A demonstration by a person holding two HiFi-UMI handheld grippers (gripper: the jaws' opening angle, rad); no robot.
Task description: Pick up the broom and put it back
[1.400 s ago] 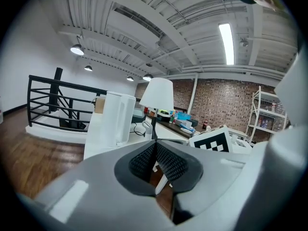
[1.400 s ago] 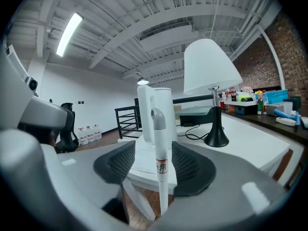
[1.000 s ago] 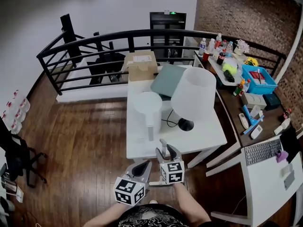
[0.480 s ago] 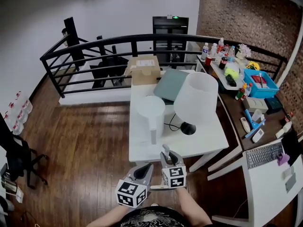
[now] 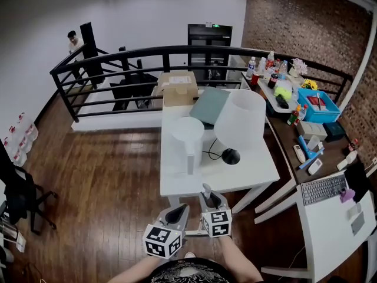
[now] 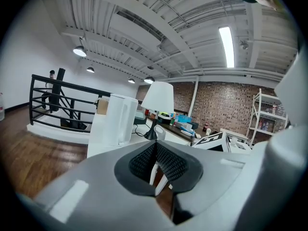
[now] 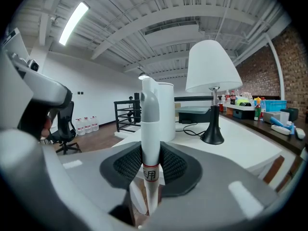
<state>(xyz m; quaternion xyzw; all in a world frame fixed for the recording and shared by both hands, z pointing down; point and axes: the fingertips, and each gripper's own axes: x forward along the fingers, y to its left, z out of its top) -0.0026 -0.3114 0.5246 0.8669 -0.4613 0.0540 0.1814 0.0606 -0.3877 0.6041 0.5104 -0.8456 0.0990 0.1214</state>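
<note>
1. The dark wooden floor (image 5: 88, 170) and black metal railing (image 5: 118, 61) hadn't changed. A person (image 5: 73, 39) had turned up behind the far left end of the rail who wasn't there a second before. I don't think that matters for the job.
2. The white rectangular table (image 5: 253, 173) sat just ahead. On it were the tall lamp with the white shade (image 5: 240, 118) and a white jug-shaped appliance (image 5: 187, 135), both untouched.
3. The left gripper (image 6: 155, 148) had its pads pinched together on nothing and was just riding alongside.
4. The big change was at the right gripper (image 7: 149, 165). Its jaws had come in from wide apart and were now clamped on the slim white broom handle with the grey tip (image 7: 149, 124). The handle stood upright between the pads.
5. A small red-edged label (image 7: 150, 174) on the handle sat right at the grip. The print was too small to read.
6. My take: the grab looked done, so what remained was carrying it back. The broom's head and any storage spot weren't in view.
</note>
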